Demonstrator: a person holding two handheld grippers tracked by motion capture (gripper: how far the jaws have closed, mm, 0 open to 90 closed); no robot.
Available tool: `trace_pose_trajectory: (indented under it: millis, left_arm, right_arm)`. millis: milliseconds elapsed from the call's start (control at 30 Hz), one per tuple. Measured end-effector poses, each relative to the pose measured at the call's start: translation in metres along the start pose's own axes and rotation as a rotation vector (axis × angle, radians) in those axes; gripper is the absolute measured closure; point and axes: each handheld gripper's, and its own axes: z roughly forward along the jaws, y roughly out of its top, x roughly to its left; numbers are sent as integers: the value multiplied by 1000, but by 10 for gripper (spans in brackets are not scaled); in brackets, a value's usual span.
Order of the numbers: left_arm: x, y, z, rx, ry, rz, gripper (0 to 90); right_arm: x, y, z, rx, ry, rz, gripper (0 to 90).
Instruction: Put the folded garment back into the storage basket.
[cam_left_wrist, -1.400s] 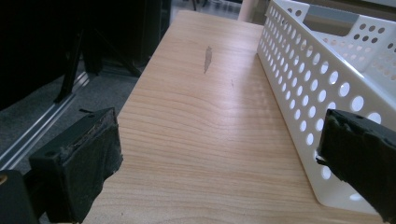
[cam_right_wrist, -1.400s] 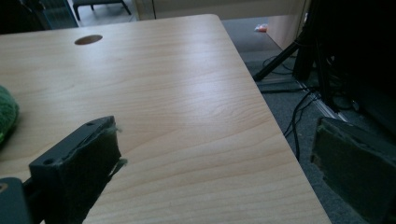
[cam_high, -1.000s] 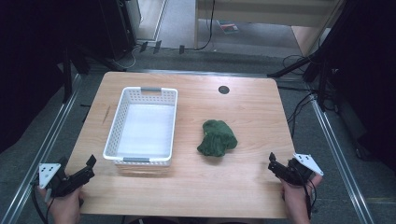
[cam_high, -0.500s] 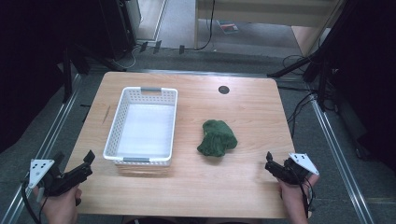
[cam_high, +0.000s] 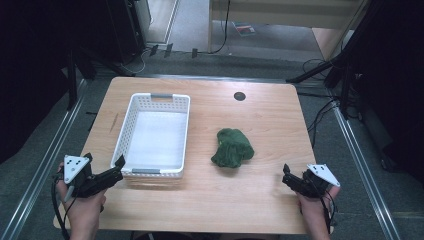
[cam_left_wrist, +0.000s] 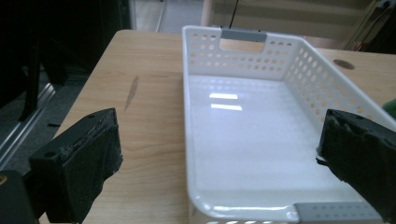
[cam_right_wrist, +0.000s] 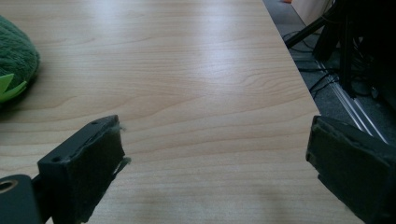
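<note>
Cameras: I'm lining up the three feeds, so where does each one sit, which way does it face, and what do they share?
High view: above the person's side, looking forward and down on the table; both hands, left gripper, right gripper.
Left gripper view: on the left gripper, facing the white basket; open jaws.
Right gripper view: on the right gripper, facing bare tabletop; open jaws.
Shared: the green plush toy.

Between our left gripper's (cam_left_wrist: 219, 168) wide-apart jaws we see the empty white basket (cam_left_wrist: 261, 140) just ahead on the wooden table (cam_left_wrist: 144, 102), its grey handle at the far end.
</note>
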Motion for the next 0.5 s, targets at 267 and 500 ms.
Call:
trace_pose_trajectory:
  millis: [267, 500]
  left_arm:
    - [-18, 16, 5, -14, -30, 15, 4]
    - [-46, 30, 14, -7, -63, 45, 4]
  right_arm:
    - [1, 1, 3, 32, -11, -5, 47]
    - [3, 2, 5, 35, -8, -17, 47]
